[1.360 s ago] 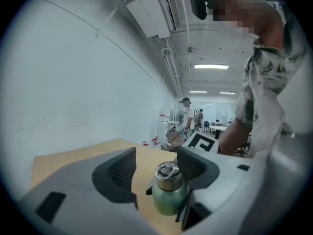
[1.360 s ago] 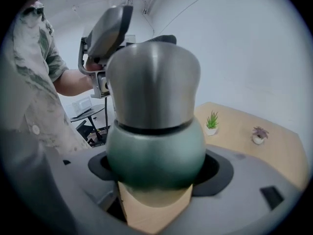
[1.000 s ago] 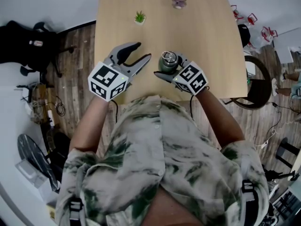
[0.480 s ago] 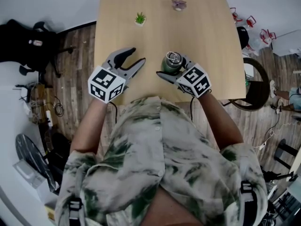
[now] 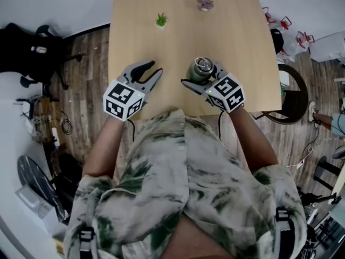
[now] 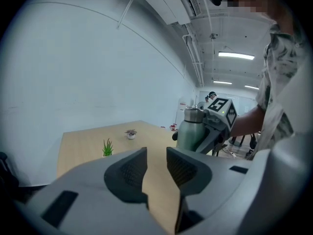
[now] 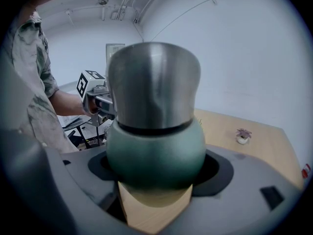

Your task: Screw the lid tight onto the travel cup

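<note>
Your right gripper (image 5: 200, 75) clamps the green travel cup (image 7: 155, 151); left of the cup, your left gripper's (image 5: 153, 68) empty jaws are closing.

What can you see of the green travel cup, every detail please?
The cup has a rounded dark green body, a black ring and a brushed silver metal lid seated on top. It is upright at the wooden table's near edge, with the right gripper's jaws clasped round its green body.
</note>
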`<state>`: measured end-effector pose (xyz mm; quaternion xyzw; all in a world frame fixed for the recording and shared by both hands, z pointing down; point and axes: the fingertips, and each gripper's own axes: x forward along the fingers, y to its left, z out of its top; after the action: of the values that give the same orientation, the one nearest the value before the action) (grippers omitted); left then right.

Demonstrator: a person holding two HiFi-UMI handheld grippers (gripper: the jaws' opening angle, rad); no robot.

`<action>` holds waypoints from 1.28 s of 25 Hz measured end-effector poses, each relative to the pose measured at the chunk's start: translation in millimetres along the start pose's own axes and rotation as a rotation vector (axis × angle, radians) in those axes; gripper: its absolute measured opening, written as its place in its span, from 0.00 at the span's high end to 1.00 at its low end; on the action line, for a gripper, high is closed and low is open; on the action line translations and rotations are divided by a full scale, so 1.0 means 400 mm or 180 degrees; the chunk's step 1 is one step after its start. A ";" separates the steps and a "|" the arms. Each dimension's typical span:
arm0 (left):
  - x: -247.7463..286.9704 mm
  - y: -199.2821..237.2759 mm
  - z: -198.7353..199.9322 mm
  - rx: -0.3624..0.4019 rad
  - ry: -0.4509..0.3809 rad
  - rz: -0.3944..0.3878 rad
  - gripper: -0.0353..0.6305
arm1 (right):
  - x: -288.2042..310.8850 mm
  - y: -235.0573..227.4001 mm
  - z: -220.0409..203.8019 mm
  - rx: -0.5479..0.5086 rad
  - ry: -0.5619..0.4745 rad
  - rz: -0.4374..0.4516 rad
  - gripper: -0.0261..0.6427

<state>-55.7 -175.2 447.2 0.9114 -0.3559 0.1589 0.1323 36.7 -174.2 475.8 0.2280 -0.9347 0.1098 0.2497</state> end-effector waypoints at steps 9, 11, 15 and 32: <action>-0.044 0.007 -0.068 -0.0057 0.0152 0.0019 0.90 | 0.010 0.029 0.017 0.0044 -0.0034 -0.0104 0.36; -0.055 0.004 -0.087 -0.0068 0.0189 0.0009 0.91 | 0.013 0.037 0.018 0.0032 -0.0027 -0.0128 0.36; -0.078 -0.003 -0.126 -0.0173 0.0241 -0.0038 0.91 | 0.020 0.055 0.021 0.0057 -0.0039 -0.0149 0.36; -0.176 0.026 -0.218 -0.0386 0.0350 -0.0046 0.91 | 0.047 0.110 0.012 0.0263 -0.0084 -0.0216 0.36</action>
<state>-129.2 -109.1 501.3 0.8941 -0.3505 0.1859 0.2078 -1.2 -144.3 477.5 0.2711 -0.9243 0.1368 0.2313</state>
